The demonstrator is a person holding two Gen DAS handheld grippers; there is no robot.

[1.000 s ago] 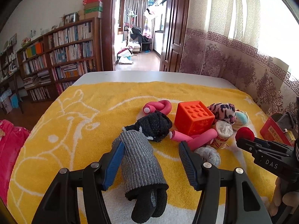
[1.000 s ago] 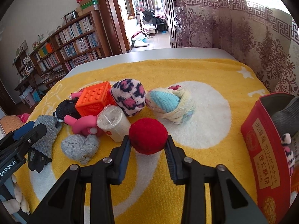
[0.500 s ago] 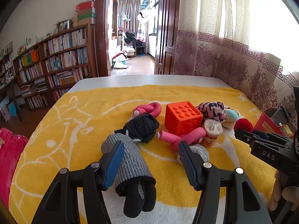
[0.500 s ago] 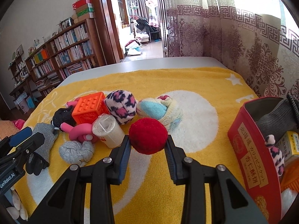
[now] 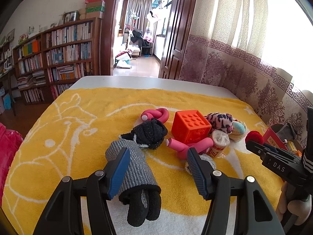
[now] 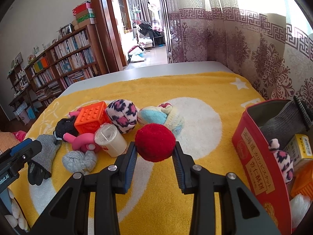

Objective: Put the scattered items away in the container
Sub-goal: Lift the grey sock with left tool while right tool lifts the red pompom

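Since a second ago the red tin (image 6: 252,152) sits larger and further into the right wrist view; the toy pile has slid leftward. The red pompom ball (image 6: 155,142) rides clear above the yellow towel (image 6: 195,90), pinched between both pads of the right gripper (image 6: 154,156), jaws closed onto it. The tin stands to its right, already holding a grey sock, a leopard-print piece and a small box. Step in hand, as I judge it: carrying the ball to the tin. Next move calls for swinging right over the rim, then releasing. The left gripper (image 5: 157,171) hangs part-open, gripping nothing, above the grey-and-black glove (image 5: 137,174).
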